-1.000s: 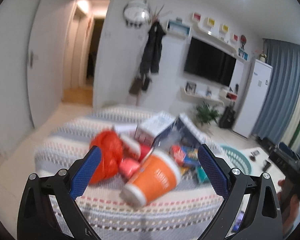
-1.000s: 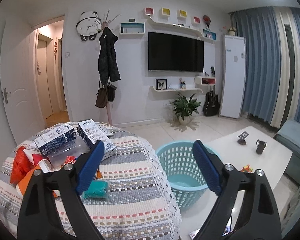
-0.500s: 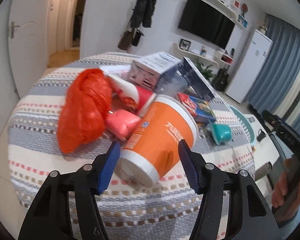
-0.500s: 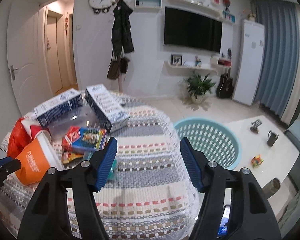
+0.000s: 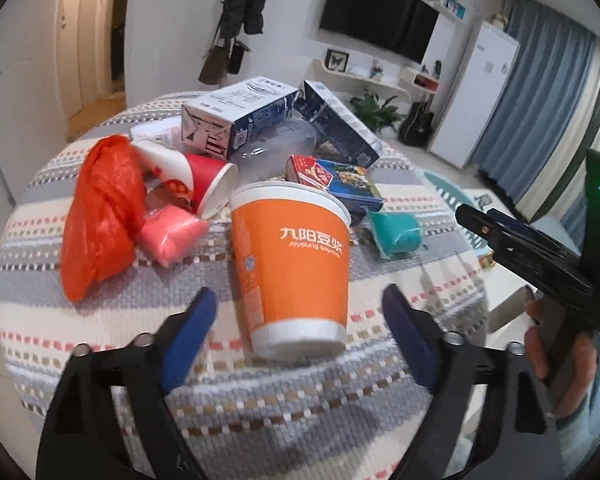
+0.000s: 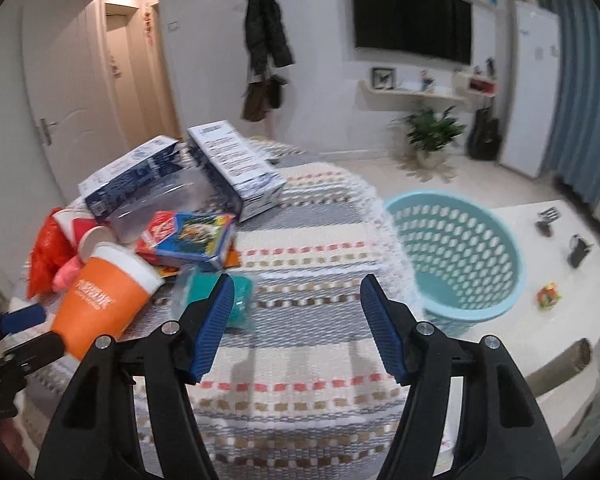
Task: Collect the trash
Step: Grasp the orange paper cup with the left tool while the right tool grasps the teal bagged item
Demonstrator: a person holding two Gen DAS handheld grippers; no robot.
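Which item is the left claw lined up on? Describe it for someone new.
On the round table with the striped woven cloth, find the trash pile. Nearest the open left claw lies a tall orange paper cup with white rim and base. It alone carries white lettering; the tipped red-and-white paper cup behind is smaller.

Black gripper (image 5: 296, 332), blue ribbed pads (image 6: 216, 320), silver screws

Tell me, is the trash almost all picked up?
Not yet. The blue basket looks empty. The open left gripper is around the orange cup, not squeezing it. The red bag, pink packet, teal packet and boxes remain on the table.
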